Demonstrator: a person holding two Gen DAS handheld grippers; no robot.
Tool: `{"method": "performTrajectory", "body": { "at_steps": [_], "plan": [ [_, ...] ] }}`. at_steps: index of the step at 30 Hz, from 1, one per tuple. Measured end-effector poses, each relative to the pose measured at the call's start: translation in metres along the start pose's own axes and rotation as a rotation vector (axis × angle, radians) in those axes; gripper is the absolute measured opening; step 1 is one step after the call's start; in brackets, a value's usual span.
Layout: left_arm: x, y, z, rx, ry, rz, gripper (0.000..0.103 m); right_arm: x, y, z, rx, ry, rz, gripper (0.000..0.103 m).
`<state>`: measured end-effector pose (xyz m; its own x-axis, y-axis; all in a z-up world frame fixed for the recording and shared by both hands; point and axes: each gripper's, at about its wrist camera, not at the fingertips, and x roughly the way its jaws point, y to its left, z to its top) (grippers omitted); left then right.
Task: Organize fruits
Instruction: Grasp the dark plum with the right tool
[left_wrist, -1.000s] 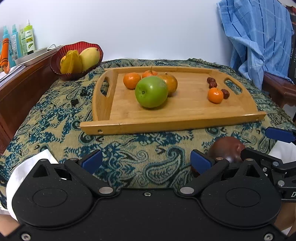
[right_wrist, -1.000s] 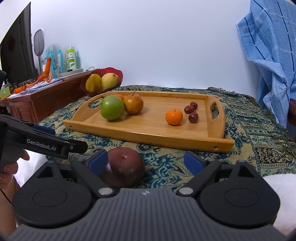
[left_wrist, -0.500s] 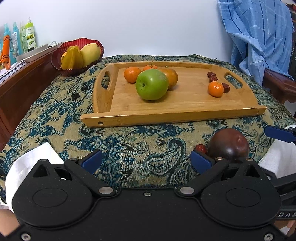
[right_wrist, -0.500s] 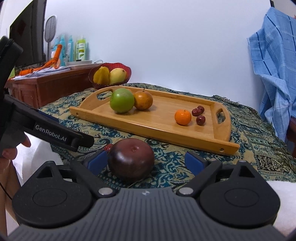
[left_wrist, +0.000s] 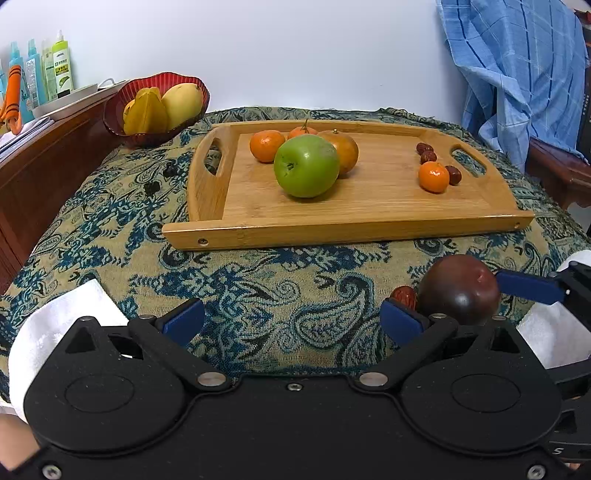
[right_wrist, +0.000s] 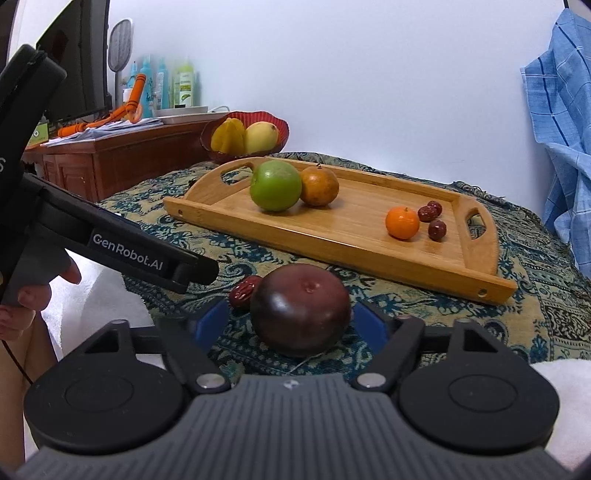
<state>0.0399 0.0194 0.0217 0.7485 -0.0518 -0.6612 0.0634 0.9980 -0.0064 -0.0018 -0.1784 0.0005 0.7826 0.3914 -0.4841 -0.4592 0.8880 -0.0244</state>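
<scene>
The left gripper (left_wrist: 291, 319) stands wide apart over bare patterned cloth (left_wrist: 258, 291), holding nothing; a small red date (right_wrist: 242, 289) lies half hidden behind the dark purple fruit (right_wrist: 301, 308), which rests on the cloth between the right gripper's (right_wrist: 291, 319) spread fingers; whether the pads touch it is unclear
</scene>
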Motion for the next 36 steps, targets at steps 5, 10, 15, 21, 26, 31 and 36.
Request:
{"method": "performTrajectory", "body": {
  "at_steps": [5,10,15,21,26,31,36],
  "plan": [
    [0.0,0.0,0.0,-0.002,0.0,-0.002,0.102,0.004,0.0,0.001,0.006,0.005,-0.014,0.082],
    [0.0,0.001,0.001,-0.002,-0.001,-0.005,0.102,0.012,-0.005,0.001,0.038,0.03,-0.023,0.076],
    [-0.001,0.001,0.002,-0.006,-0.003,-0.009,0.102,0.016,-0.008,0.0,0.054,0.046,-0.019,0.069],
    [-0.002,-0.001,0.001,-0.011,-0.003,-0.021,0.102,0.013,-0.01,-0.001,0.078,0.039,-0.019,0.065],
    [-0.003,-0.004,-0.001,-0.017,-0.008,-0.065,0.102,0.009,-0.016,-0.002,0.095,0.032,-0.052,0.065],
    [-0.002,-0.013,-0.004,-0.003,-0.006,-0.072,0.1,0.005,-0.025,-0.003,0.12,0.014,-0.124,0.065],
    [-0.001,-0.026,-0.007,0.02,-0.011,-0.083,0.092,0.001,-0.038,-0.004,0.162,0.002,-0.192,0.065]
  ]
}}
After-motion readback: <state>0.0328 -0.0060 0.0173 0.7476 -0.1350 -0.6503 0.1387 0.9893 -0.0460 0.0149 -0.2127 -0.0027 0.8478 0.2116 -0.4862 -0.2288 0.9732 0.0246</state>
